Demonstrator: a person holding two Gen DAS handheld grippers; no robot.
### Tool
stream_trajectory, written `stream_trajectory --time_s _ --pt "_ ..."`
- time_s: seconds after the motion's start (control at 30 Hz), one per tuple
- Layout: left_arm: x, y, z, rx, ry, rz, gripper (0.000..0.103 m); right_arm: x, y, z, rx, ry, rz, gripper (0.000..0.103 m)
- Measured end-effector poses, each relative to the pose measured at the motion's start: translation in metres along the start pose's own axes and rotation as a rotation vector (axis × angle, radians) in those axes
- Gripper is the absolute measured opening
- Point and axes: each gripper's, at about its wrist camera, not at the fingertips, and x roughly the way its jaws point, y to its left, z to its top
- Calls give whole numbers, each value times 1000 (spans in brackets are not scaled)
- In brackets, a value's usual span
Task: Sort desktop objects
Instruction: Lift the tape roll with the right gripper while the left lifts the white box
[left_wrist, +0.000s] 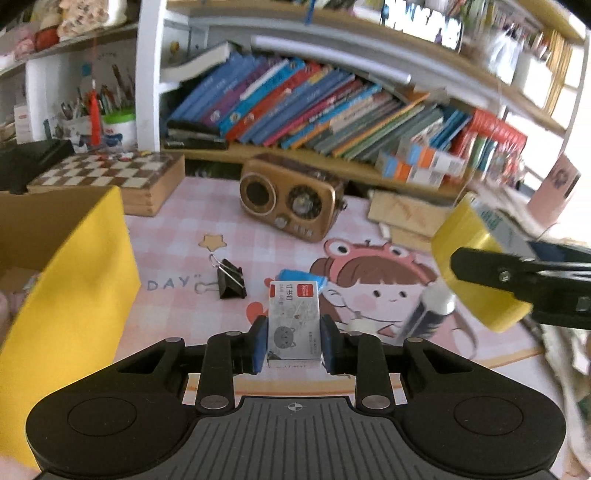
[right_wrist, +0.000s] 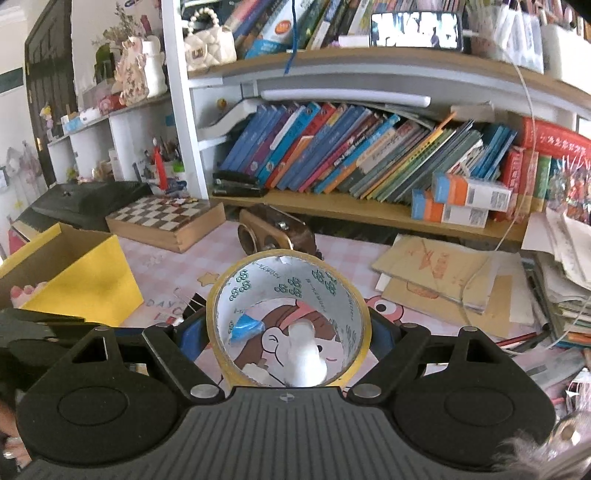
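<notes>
Left gripper (left_wrist: 293, 341): matte black body, two round domed housings either side of a grey ribbed centre plate bearing a small crosshair mark. Black linkage bars run to the fingers, pinned with silver round-head fasteners. Finger pads (left_wrist: 260, 343) blue. Right gripper (right_wrist: 286, 332): same build, with black shell, grey ribbed plate with crosshair, silver pivot pins and triangular cut-outs in the link arms. Blue pads (right_wrist: 192, 338).
</notes>
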Motion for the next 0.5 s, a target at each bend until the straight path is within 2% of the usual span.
stream_trajectory --time_s 0.23,0.5 --pt "-45 9 -10 -20 -28 -43 28 -27 17 -10 16 8 -8 83" --pt "-81 22 -27 -36 -37 -79 28 -48 45 -37 21 68 -18 83"
